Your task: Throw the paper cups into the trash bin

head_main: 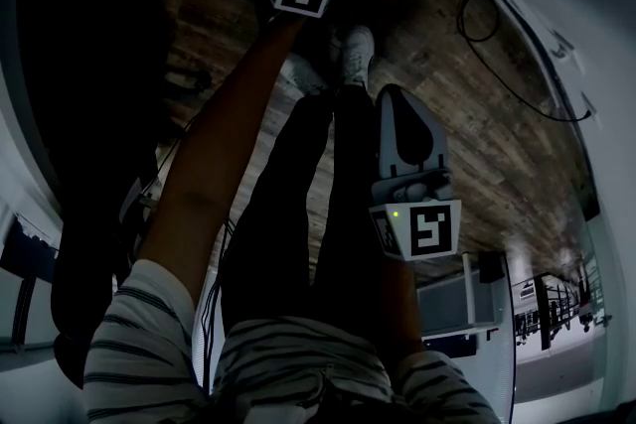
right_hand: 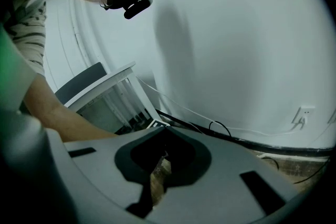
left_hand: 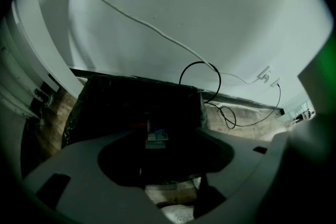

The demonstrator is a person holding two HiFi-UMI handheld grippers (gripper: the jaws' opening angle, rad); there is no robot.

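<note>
Left tool (left_hand: 165, 139) gaping (arm stretched down), right tool (right_hand: 161, 129) pinched together.

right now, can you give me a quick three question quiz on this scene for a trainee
1. True or false: the left tongs hold a paper cup.
2. Pick one. The trash bin in the left gripper view is: A black, B white, C red.
3. Fill the blank: the floor is made of ____ boards.

Key: 1 false; 2 A; 3 wood.
</note>
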